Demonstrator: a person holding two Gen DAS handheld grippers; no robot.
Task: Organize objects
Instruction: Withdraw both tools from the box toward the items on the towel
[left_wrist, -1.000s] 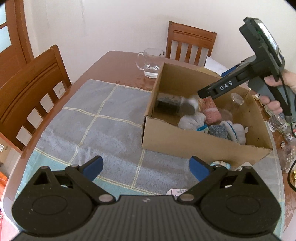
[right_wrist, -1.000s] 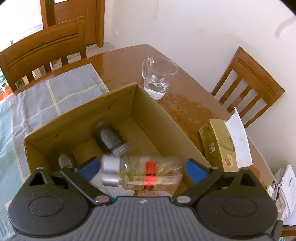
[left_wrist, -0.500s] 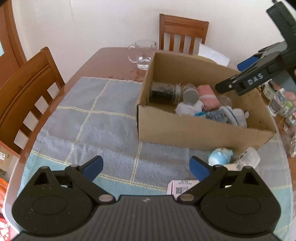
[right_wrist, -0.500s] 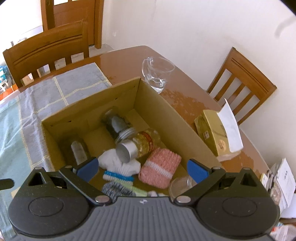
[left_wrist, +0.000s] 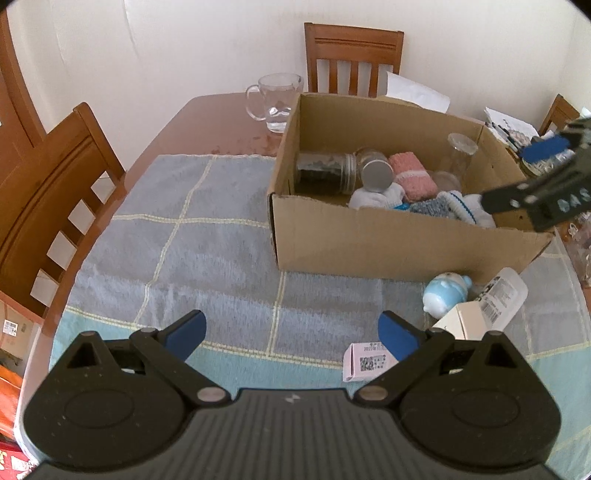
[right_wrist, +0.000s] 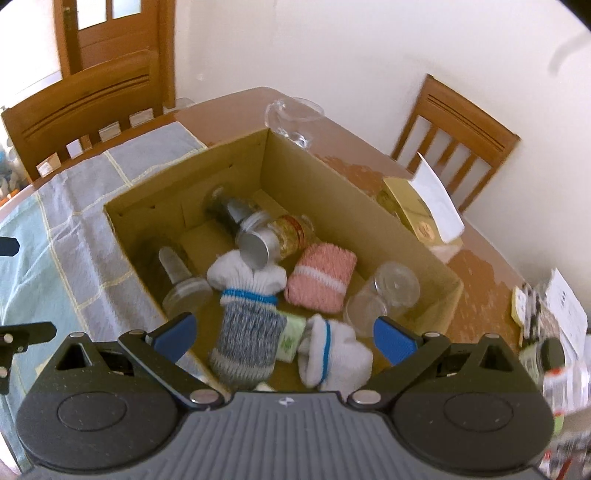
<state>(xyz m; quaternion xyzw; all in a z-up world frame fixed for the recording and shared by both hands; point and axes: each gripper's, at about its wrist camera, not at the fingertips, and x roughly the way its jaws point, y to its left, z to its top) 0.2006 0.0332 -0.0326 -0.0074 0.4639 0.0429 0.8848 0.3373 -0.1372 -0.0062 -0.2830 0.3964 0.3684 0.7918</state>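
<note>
A cardboard box (left_wrist: 369, 243) (right_wrist: 184, 173) stands on the checked cloth. In it lie a dark jar (left_wrist: 325, 171), a silver-lidded jar with yellow contents (right_wrist: 273, 236) (left_wrist: 375, 171), a pink cloth (right_wrist: 321, 277), rolled socks (right_wrist: 247, 328) and clear glass jars (right_wrist: 384, 295). My right gripper (right_wrist: 282, 334) is open and empty above the box's near right end; it shows at the right edge of the left wrist view (left_wrist: 543, 177). My left gripper (left_wrist: 291, 328) is open and empty over the cloth. In front of the box lie a blue-white figurine (left_wrist: 445, 295), a white bottle (left_wrist: 502, 297) and a small pink box (left_wrist: 365, 362).
A glass mug (left_wrist: 275, 101) stands behind the box on the wooden table (left_wrist: 214, 122). A tissue box (right_wrist: 410, 214) sits beside the box. Wooden chairs (left_wrist: 44, 192) surround the table. Papers and small items (right_wrist: 550, 314) lie at the right.
My right gripper let go of the silver-lidded jar, which now lies in the box, and drew back to the right. My left gripper pulled back and rose a little.
</note>
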